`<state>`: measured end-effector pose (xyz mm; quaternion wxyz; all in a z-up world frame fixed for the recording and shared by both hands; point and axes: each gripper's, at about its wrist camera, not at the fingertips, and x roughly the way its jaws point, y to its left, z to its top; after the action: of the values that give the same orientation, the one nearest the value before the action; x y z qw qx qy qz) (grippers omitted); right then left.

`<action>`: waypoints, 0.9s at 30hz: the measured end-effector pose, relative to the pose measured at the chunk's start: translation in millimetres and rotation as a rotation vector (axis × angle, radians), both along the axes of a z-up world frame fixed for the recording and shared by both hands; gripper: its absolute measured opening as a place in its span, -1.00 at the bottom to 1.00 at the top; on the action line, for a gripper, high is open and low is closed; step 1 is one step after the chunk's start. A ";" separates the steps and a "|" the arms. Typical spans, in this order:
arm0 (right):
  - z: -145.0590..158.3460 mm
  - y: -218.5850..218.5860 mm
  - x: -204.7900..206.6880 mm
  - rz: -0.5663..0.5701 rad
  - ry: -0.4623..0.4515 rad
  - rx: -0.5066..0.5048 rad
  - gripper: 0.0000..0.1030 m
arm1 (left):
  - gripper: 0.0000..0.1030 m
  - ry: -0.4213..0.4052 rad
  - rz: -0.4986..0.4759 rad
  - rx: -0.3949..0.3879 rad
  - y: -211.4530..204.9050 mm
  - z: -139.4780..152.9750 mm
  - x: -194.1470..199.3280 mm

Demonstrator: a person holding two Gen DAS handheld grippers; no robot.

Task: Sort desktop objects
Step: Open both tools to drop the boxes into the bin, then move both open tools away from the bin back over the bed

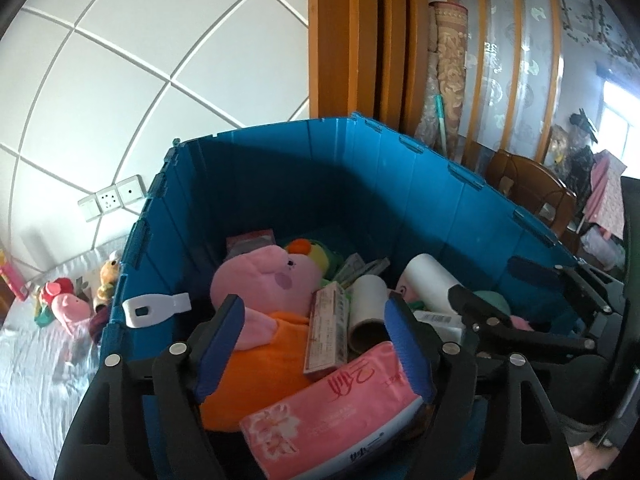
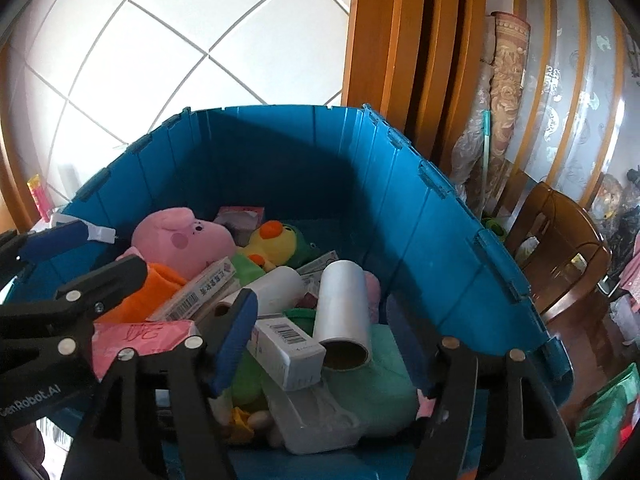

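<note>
Both your tongs hang wide over the blue bin (image 1: pixel 400 184), gripping nothing: left gripper (image 1: pixel 316 344) straddles the pink tissue pack (image 1: pixel 340 408), right gripper (image 2: pixel 340 360) straddles the white box (image 2: pixel 288 352).

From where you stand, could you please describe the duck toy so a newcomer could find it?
Look inside the blue bin, toward its far wall. Beside the pink pig plush lies the duck toy: the only yellow thing there, with an orange beak.

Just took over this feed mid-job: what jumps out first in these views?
A big blue bin fills both views, heaped with clutter. On its left side lies a pink pig plush in orange, with white rolls at centre and a pink tissue pack nearest. Both the left gripper and right gripper hover open above.
</note>
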<state>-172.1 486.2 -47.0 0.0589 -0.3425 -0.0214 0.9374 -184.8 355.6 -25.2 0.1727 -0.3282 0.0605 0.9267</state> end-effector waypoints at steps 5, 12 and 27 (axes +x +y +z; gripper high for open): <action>6.7 2.5 5.6 -0.011 0.018 0.002 0.30 | 0.58 0.011 0.003 0.002 -2.3 3.5 5.2; 12.8 5.7 14.3 -0.027 0.029 0.015 0.59 | 0.62 0.019 0.007 0.005 -7.3 7.0 12.5; 28.1 6.9 26.0 -0.036 0.065 0.015 0.99 | 0.69 0.039 0.071 0.007 -33.6 17.6 27.7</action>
<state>-146.1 493.2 -18.9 0.0791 -0.3119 -0.0205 0.9466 -157.2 322.0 -7.6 0.1398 -0.3115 0.0490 0.9386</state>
